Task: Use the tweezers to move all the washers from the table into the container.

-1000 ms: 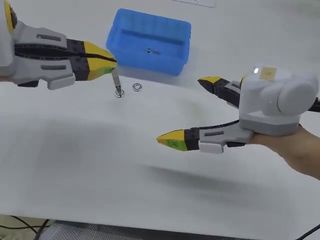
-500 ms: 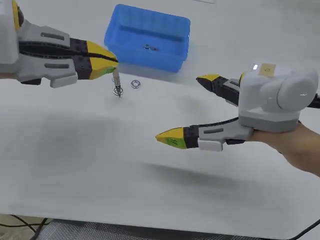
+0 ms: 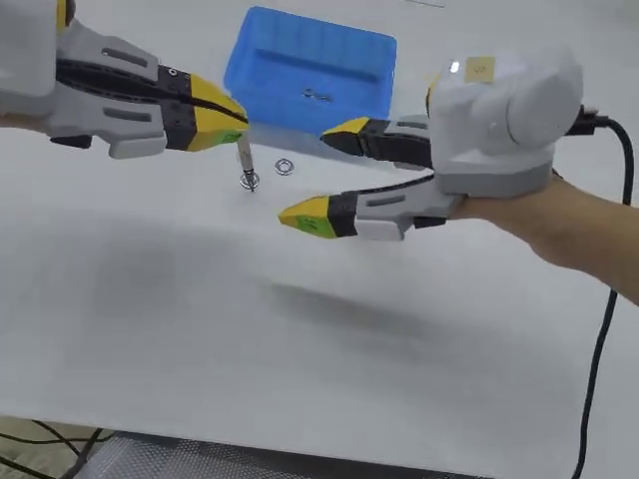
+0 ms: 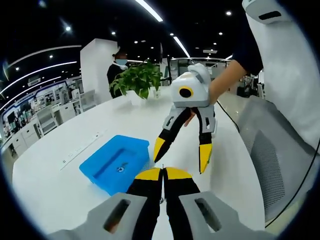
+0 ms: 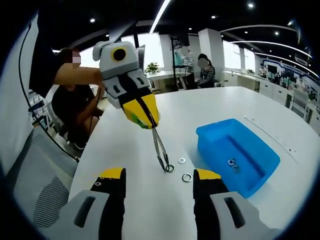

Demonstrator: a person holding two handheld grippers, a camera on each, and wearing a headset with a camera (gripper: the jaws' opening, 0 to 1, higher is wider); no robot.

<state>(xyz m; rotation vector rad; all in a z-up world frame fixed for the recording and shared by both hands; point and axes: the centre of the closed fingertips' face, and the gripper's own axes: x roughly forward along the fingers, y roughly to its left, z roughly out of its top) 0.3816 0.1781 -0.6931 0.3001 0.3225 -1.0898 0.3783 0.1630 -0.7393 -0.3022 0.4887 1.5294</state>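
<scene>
My left gripper (image 3: 228, 125) is shut on thin metal tweezers (image 3: 245, 160) that point down at the table. The tweezer tips rest at a washer (image 3: 250, 182); whether they pinch it I cannot tell. A second washer (image 3: 286, 166) lies just to its right. In the right gripper view, two loose washers (image 5: 187, 177) lie beside the one at the tweezer tips (image 5: 170, 168). My right gripper (image 3: 302, 173) is open, its jaws spread wide right of the washers. The blue container (image 3: 369, 60) stands behind them and holds a few washers (image 3: 318, 96).
The white table (image 3: 300, 349) stretches wide toward the front edge. A black cable (image 3: 609, 299) trails from my right gripper at the far right. In the gripper views, a potted plant (image 4: 140, 80), a chair (image 5: 40, 170) and people stand beyond the table.
My right gripper has moved left and away from me, up close to the washers and the container. The left gripper still holds the tweezers down at the same washer.
</scene>
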